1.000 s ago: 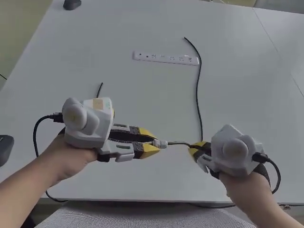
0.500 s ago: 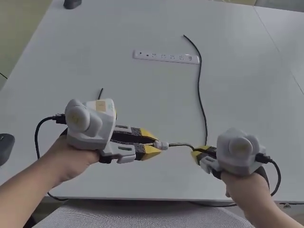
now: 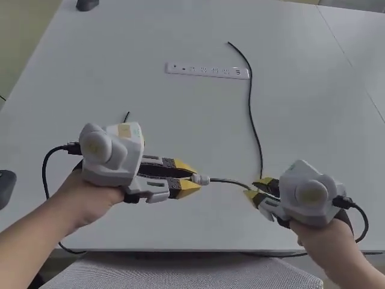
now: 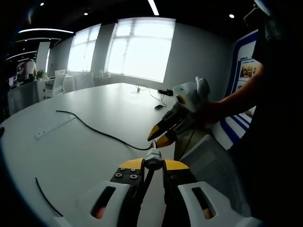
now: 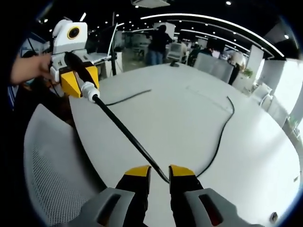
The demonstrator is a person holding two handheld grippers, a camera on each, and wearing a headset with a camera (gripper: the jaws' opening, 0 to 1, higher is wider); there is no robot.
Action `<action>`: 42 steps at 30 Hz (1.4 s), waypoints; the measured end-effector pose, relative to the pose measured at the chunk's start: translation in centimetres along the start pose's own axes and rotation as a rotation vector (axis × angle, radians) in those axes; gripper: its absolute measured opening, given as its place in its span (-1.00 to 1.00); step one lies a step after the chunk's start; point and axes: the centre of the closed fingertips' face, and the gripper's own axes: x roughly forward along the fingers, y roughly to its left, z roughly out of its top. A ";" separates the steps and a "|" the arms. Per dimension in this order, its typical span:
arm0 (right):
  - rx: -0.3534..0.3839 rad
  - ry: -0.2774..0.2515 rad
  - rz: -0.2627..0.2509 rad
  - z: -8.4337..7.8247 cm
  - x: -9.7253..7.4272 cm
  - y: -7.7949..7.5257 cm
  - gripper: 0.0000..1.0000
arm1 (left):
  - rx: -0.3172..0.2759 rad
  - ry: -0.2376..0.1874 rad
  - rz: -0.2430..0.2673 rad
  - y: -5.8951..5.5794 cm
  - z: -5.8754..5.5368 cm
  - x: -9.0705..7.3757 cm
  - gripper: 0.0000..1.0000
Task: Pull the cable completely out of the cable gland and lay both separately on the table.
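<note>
Left gripper (image 3: 194,180) fingers pinch cable gland (image 3: 203,180) – right gripper (image 5: 159,170) fingers pinch cable (image 5: 120,128); head view adds power strip (image 3: 207,71)

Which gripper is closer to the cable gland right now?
Left. The left gripper is clamped on the gland; the right gripper grips the cable farther along, apart from it.

The cable (image 3: 250,114) is plain black; the gland (image 3: 203,180) is off-white. The left gripper (image 3: 196,182) and right gripper (image 3: 251,188) match: pale grey shells, black inner frames, yellow jaw tips. The table (image 3: 120,48) is flat whitish grey, the strip (image 3: 207,71) white. The chair (image 3: 180,274) is grey mesh, finely dotted.
</note>
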 end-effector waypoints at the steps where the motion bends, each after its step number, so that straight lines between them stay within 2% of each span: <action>1: -0.017 0.000 0.002 0.2 -0.2 0.2 -0.74 | 0.000 -0.001 0.001 0.1 0.0 0.0 -0.70; 6: -0.156 -0.030 0.006 2.7 -1.4 1.8 -0.69 | -0.006 -0.004 0.006 0.2 0.2 0.1 -0.70; 7: -0.207 -0.040 0.002 3.6 -1.5 2.2 -0.69 | -0.006 -0.004 0.007 0.3 0.2 0.0 -0.70; 11: -0.305 -0.068 0.012 6.2 -1.4 3.9 -0.67 | -0.011 -0.006 0.013 0.5 0.2 0.0 -0.70; 15: -0.383 -0.072 0.026 7.5 -0.9 5.1 -0.70 | -0.020 -0.005 0.008 0.4 0.2 0.0 -0.70; 20: -0.401 -0.082 0.048 8.5 -0.6 5.7 -0.76 | -0.022 -0.001 0.011 0.5 0.1 0.0 -0.70; 27: -0.452 -0.080 0.064 8.7 -0.3 6.5 -0.87 | -0.022 -0.001 0.015 0.7 0.2 -0.1 -0.70; 31: -0.456 -0.078 0.067 8.7 -0.2 6.7 -0.95 | -0.024 -0.002 0.015 0.8 0.2 -0.1 -0.70; 33: -0.406 -0.073 0.064 8.6 0.0 6.6 -0.95 | -0.023 0.002 0.013 0.8 0.2 0.0 -0.70; 39: -0.358 -0.074 0.050 8.4 0.1 6.2 -0.97 | -0.032 -0.007 0.023 1.1 0.2 0.1 -0.70; 42: -0.308 -0.073 0.040 8.3 0.0 5.7 -0.98 | -0.035 -0.012 0.026 1.1 0.3 0.1 -0.70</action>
